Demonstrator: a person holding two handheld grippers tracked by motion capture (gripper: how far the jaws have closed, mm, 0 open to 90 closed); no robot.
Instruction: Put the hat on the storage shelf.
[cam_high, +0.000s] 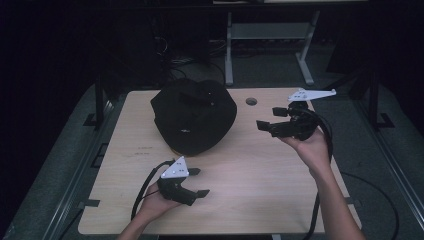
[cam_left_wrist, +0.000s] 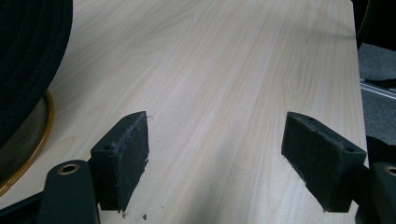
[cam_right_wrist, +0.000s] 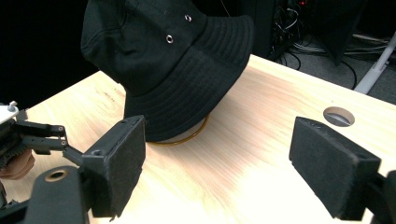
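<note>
Dark room, with desk legs and cables behind a pale wooden tabletop (cam_high: 240, 175). Black bucket hat (cam_high: 194, 115) toward the far edge, a little left of centre, crown up, draped over something with a brass-coloured ring (cam_right_wrist: 194, 135) showing under the brim. Round cable hole (cam_high: 251, 101) just beside the hat on the right, near the far edge.

Right tongs (cam_high: 267, 119) held above the tabletop near the far right corner, tipped sideways, jaws spread wide with nothing between them, pointing left toward the hat. In the right gripper view, hat dead ahead and slightly left of the gap, brim facing the pads (cam_right_wrist: 123, 163), clear tabletop between.

Left tongs (cam_high: 199, 182) low near the near edge, left of centre, jaws likewise wide apart and empty, aimed toward the right edge. In the left gripper view, only the hat's brim and ring at the far left, well off the line of the jaws.

Deciding relation: hat toward the far edge from the left tongs and off their axis, but straight along the right tongs' axis. Both about equally near; right already lined up, so probably a short push leftward to close on the right side of the brim. No marked long axis to the hat, being round, so no wrist turn called for.
</note>
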